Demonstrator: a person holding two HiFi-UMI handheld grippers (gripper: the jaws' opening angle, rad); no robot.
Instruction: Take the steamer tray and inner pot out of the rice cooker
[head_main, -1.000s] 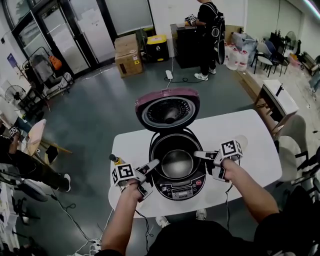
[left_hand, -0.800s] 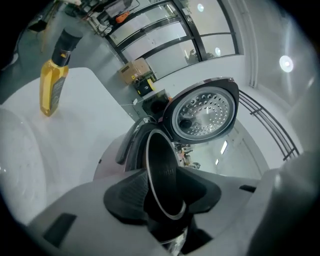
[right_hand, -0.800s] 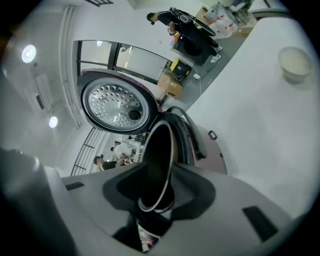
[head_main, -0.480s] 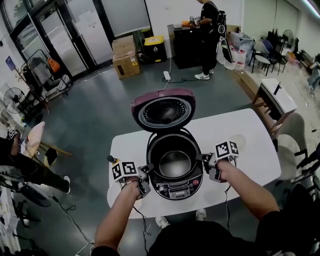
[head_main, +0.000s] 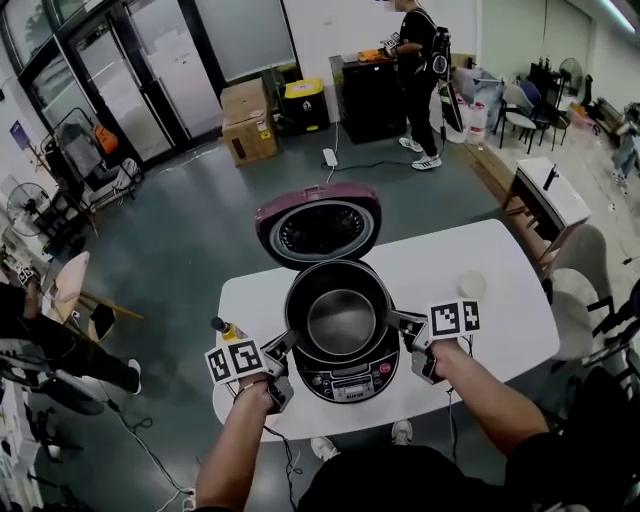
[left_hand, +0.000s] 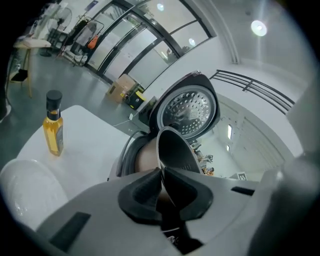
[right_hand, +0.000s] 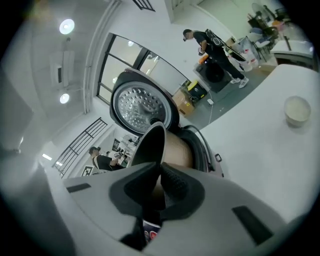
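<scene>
- Inner pot (head_main: 337, 318): metal, empty. It is held above the open rice cooker (head_main: 345, 378) with its rim clear of the body. A second ago it sat down in the well.
- Left tool (head_main: 283, 345): clenched on the pot rim at the pot's 8 o'clock. In the left gripper view the pads meet across the thin wall (left_hand: 161, 175). A second ago its jaws stood apart beside the cooker. They have since closed on the rim.
- Right tool (head_main: 397, 321): clenched on the rim at 3 o'clock, with the wall pinched between the pads (right_hand: 159, 172). Its jaws were also apart a second ago and have since closed.
- Rice cooker: dark body at the bench's (head_main: 500, 290) 6 o'clock edge, in the same place as before. Its lid (head_main: 318, 228) stands open at its 12 o'clock.
- Oil bottle (head_main: 222, 327): yellow with a black cap, upright on the bench at the cooker's 9 o'clock, not moved.
- Small white cup (head_main: 472, 283): on the bench at the cooker's 2 o'clock, well apart from it, not moved.
- Person (head_main: 418, 60): dressed in black, at the far counter at 12 o'clock. The feet are placed differently than before.
</scene>
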